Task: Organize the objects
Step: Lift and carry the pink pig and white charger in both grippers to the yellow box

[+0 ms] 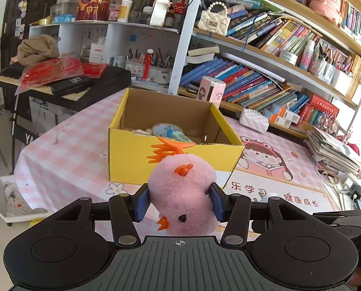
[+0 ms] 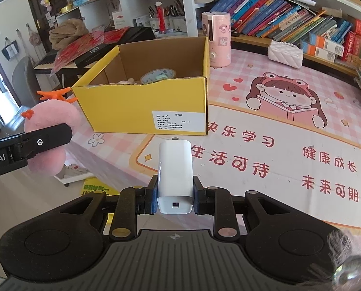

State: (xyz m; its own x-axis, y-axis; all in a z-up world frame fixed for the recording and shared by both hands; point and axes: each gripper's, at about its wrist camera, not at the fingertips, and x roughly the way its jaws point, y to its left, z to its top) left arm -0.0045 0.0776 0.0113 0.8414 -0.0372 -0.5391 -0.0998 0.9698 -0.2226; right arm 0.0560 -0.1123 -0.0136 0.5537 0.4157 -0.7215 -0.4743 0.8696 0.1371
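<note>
With our left gripper (image 1: 181,205) we clamp a pink plush chick (image 1: 181,194), its blue pads pressed into the fluffy sides; the toy hangs upside down, orange feet at twelve o'clock and beak at seven o'clock. Our right gripper (image 2: 175,194) is clenched on a white charger (image 2: 175,169), which stands up between the fingers with its plug end toward twelve o'clock. Beyond both tools sits the yellow cardboard box (image 1: 132,155), open at the top, on the pink checked tablecloth (image 1: 66,150); a round blue tin (image 2: 157,75) and other small items that we cannot make out lie inside. From the right wrist the chick shows at nine o'clock, level with the box's near corner. A pink humidifier (image 2: 217,38) stands just behind the box.
</note>
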